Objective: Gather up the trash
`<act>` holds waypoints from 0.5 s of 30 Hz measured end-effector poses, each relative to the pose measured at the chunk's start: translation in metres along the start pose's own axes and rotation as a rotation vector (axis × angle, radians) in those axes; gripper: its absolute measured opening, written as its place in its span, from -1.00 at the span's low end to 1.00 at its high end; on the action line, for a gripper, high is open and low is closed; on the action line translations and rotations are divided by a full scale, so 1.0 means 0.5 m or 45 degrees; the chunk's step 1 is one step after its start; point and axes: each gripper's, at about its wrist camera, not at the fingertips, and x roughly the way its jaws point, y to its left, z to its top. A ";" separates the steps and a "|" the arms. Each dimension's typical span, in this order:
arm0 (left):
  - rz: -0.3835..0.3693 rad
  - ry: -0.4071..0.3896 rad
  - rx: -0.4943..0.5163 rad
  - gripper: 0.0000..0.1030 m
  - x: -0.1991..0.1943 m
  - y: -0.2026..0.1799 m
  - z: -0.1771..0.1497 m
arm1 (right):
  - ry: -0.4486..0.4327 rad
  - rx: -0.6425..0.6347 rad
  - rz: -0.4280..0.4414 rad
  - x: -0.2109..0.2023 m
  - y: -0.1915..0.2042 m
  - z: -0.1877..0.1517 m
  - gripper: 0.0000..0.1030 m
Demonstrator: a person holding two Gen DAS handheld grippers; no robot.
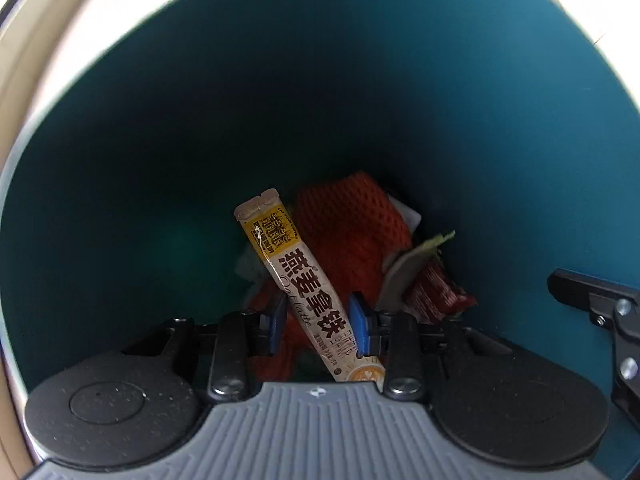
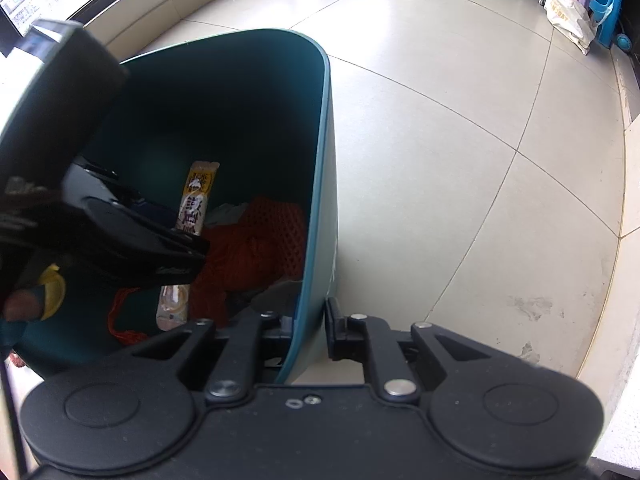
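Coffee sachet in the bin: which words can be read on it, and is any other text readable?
"燕麦拿铁", large black characters on the coffee sachet.
"Oat latte", thin script beside them.
The sachet's yellow label and bottom lines: too small to read.
Print on the white bag on the floor: blurred, unreadable.

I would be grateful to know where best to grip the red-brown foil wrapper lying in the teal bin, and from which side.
Take the red-brown foil wrapper by its crimped lower end, coming straight down from the teal bin mouth. That flat end sticks clear of the orange mesh net; the wall blocks any sideways approach.
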 end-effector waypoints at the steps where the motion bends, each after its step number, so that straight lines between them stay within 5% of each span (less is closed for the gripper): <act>1: -0.013 0.011 -0.003 -0.33 0.004 -0.001 0.002 | 0.000 0.001 0.002 0.000 -0.002 0.000 -0.76; 4: -0.030 0.000 0.010 -0.28 -0.001 0.001 -0.002 | 0.002 0.004 0.003 -0.001 -0.004 0.001 -0.76; 8: -0.074 -0.065 0.004 0.23 -0.030 0.004 -0.014 | 0.005 0.013 0.006 -0.002 -0.009 0.002 -0.76; 15: -0.098 -0.192 -0.012 0.23 -0.106 0.008 -0.055 | -0.005 0.059 0.040 -0.018 -0.019 0.006 -0.69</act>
